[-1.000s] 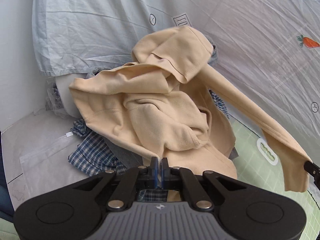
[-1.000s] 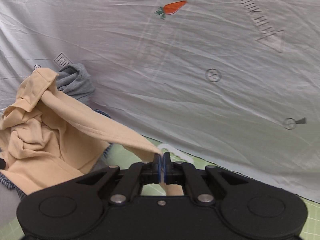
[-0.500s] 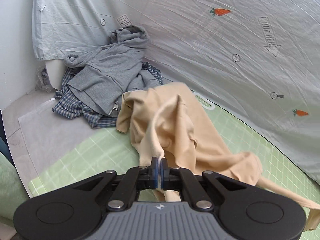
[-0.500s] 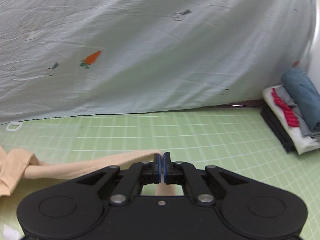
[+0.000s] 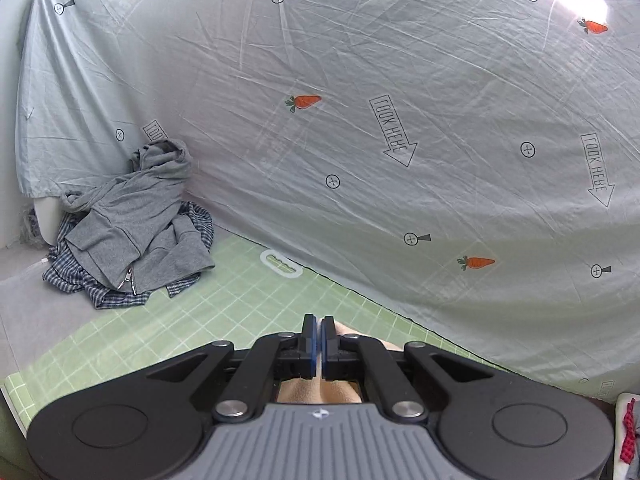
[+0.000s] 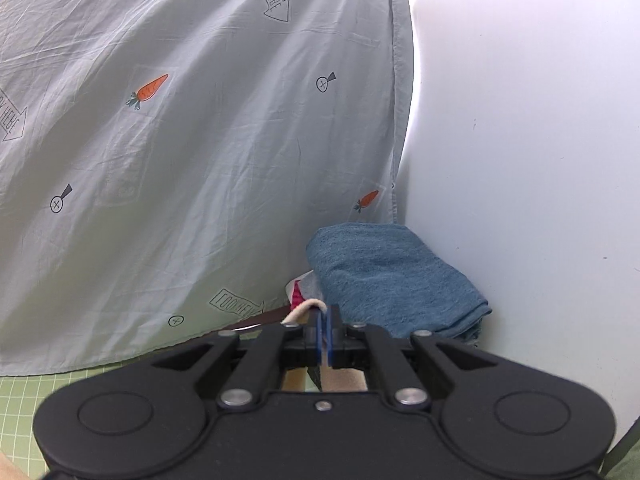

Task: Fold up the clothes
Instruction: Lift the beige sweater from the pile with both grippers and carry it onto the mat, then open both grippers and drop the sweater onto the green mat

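My left gripper is shut on the beige garment, which shows only as a patch of cloth under and behind the jaws, above the green grid mat. My right gripper is shut on another edge of the same beige garment; a rolled hem sticks out left of the jaws and cloth hangs below. Most of the garment is hidden under both grippers.
A pile with a grey zip hoodie on a blue checked shirt lies at the mat's far left. A stack of folded clothes topped by a blue towel stands by the white wall. A carrot-print sheet hangs behind.
Both grippers pulled the beige garment off the pile and carried it right along the mat. The left view has lifted away from the pile; the right view has swung to the folded stack and wall.
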Demonstrator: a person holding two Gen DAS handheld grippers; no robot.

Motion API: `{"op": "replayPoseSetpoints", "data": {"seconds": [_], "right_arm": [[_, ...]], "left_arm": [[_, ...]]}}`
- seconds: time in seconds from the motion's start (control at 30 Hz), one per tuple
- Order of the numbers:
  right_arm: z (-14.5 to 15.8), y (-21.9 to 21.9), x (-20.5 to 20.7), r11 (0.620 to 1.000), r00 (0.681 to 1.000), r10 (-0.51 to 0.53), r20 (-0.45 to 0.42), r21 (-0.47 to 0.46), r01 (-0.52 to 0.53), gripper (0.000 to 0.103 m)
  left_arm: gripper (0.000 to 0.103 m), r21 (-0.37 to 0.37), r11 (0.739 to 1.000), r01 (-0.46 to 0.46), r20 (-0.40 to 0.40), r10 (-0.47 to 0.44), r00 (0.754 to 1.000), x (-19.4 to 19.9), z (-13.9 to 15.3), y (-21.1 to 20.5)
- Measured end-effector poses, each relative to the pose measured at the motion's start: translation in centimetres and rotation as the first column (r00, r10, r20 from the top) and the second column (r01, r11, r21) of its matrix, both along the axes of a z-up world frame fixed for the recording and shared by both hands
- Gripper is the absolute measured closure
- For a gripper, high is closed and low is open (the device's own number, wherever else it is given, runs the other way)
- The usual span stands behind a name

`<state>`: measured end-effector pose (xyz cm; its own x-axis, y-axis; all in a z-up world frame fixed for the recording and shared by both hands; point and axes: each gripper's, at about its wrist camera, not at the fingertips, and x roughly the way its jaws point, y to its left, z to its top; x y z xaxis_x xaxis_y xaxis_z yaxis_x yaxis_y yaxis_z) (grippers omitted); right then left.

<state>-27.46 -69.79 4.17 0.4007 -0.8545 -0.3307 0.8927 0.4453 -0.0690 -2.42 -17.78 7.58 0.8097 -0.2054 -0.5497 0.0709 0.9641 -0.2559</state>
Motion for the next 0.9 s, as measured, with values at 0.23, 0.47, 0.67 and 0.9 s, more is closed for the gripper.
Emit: {"op": "replayPoseSetpoints", "data": {"seconds": [0.23, 0.47, 0.67, 0.9], "right_arm": [[-6.8, -1.5, 4.1, 0.986, 0.991, 0.022, -0.134, 0.169, 0.001, 0.094], [-13.2, 2.9, 8.9, 0.939, 0.968, 0.184, -0.171, 0.323, -0.121, 0.054], [-16.3, 8.3, 14.7, 0.828, 0.850, 0.489, -0.195, 0.412, -0.382, 0.047], [-19.7, 13.0, 19.5, 0.568, 0.642, 0.760, -0.104, 0.588, -0.577, 0.047]], "left_arm": [[0.098, 0.155, 0.985, -0.072, -0.178, 0.099, 0.979, 5.9, -6.5, -1.1], [0.062, 0.142, 0.990, 0.017, -0.331, 0.031, 0.943, 6.1, -11.0, -2.3], [0.039, 0.194, 0.964, 0.182, -0.411, -0.089, 0.907, 5.6, -13.9, -5.1], [0.035, 0.118, 0.973, 0.200, -0.529, -0.109, 0.842, 5.5, -17.9, -5.4]]}}
